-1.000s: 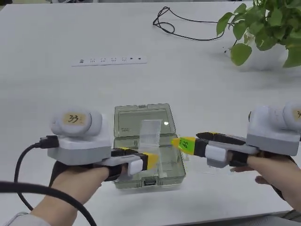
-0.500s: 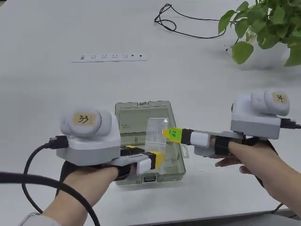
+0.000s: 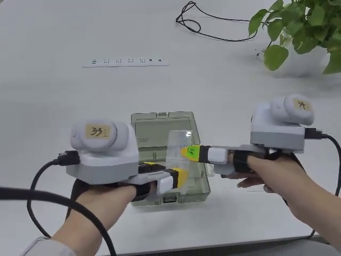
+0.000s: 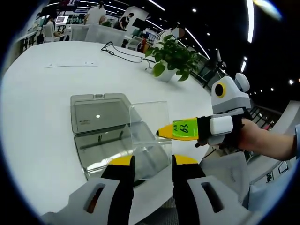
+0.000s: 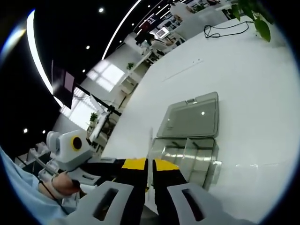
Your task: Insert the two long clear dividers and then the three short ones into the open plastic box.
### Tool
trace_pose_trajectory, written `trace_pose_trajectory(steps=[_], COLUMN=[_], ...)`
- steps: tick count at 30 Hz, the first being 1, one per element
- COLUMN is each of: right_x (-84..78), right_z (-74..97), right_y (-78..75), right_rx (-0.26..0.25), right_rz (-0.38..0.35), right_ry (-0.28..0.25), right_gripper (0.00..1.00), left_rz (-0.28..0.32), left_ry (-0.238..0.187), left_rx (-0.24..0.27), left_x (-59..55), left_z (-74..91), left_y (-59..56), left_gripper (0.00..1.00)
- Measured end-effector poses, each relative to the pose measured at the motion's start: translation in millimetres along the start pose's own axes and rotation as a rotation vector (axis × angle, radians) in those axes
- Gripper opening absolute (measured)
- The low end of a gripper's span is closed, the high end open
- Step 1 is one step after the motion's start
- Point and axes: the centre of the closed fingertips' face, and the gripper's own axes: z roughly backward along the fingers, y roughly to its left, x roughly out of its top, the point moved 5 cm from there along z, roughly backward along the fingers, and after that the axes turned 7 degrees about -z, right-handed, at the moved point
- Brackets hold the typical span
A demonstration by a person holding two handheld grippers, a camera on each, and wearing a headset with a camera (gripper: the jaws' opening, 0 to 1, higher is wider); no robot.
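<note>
The open clear plastic box (image 3: 160, 133) lies in the middle of the white table, lid flat behind its tray. My right gripper (image 3: 190, 153) is shut on a clear divider (image 3: 178, 146), which stands upright over the right half of the tray. In the left gripper view the clear divider (image 4: 150, 121) hangs above the box (image 4: 101, 136), with the right gripper (image 4: 161, 131) pinching its lower right edge. In the right gripper view the clear divider (image 5: 150, 154) runs edge-on between the jaws. My left gripper (image 3: 178, 177) sits at the tray's front edge, jaws apart around the front wall (image 4: 152, 166).
A white power strip (image 3: 125, 62) lies far behind the box. A black cable (image 3: 205, 26) and a potted plant (image 3: 301, 29) sit at the back right. Clear flat pieces (image 4: 229, 171) lie on the table right of the box, under the right hand.
My right gripper has carried the divider leftward, from beside the box's right edge to over the tray. The left gripper has stayed at the box's front edge.
</note>
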Motion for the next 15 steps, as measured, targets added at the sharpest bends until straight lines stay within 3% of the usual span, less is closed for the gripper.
trace_pose_trajectory(steps=[15], right_x=[0.9], right_z=[-2.4], right_y=[-2.2], right_rx=[-0.062], right_rz=[0.015], right_ry=[0.047], right_gripper=[0.02], left_rz=[0.023], left_ry=[0.006], left_rx=[0.019], left_x=[-2.3], left_z=[-2.1], left_y=[-0.3], left_gripper=[0.3])
